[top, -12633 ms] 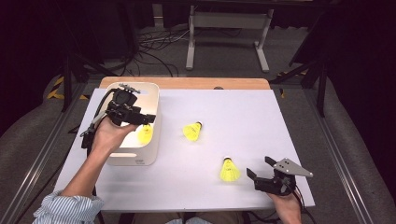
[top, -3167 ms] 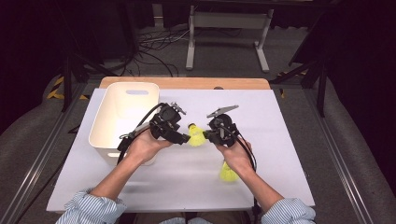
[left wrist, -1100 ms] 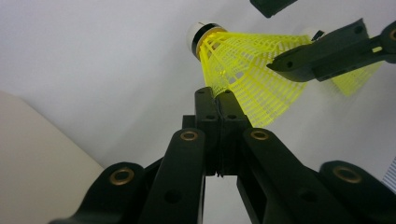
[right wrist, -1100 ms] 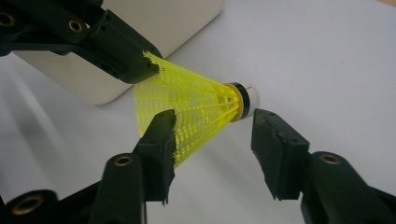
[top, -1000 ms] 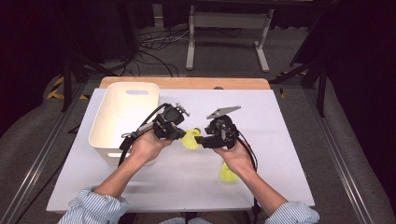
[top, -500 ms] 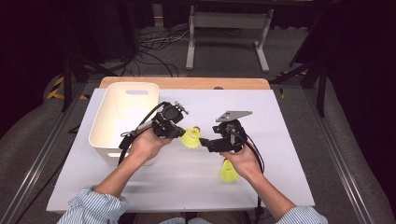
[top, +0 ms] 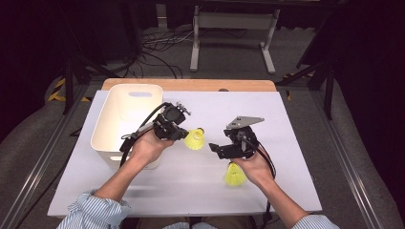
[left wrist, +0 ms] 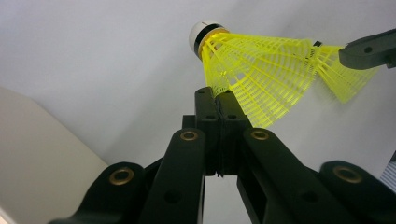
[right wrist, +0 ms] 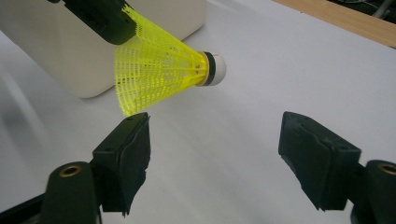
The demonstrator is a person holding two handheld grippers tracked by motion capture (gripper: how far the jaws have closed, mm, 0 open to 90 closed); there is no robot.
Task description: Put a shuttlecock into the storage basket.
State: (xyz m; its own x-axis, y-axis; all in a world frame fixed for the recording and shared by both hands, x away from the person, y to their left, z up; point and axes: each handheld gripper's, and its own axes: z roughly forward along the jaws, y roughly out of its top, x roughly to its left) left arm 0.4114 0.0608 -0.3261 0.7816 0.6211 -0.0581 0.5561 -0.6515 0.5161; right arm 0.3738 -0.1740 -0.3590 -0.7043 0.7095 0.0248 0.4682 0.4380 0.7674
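A yellow shuttlecock [top: 195,139] with a white cork hangs just above the white table, right of the bin. My left gripper [top: 184,135] is shut on the edge of its skirt; in the left gripper view the jaws [left wrist: 217,98] pinch the mesh of the shuttlecock [left wrist: 261,70]. My right gripper [top: 214,148] stands open a little to the right. Its jaws have just been opening, and nothing is between them [right wrist: 219,154]. The shuttlecock [right wrist: 159,74] floats beyond them. A second yellow shuttlecock [top: 234,175] lies on the table under my right hand.
A white plastic bin [top: 135,86] stands at the left of the table, close behind my left hand. The white sheet [top: 291,119] stretches bare to the right, with a wooden strip [top: 191,84] along the back edge. Cables trail from both grippers.
My right gripper has let go of the shuttlecock, opened wider and drawn back to the right. The left gripper has kept its hold and stayed in place.
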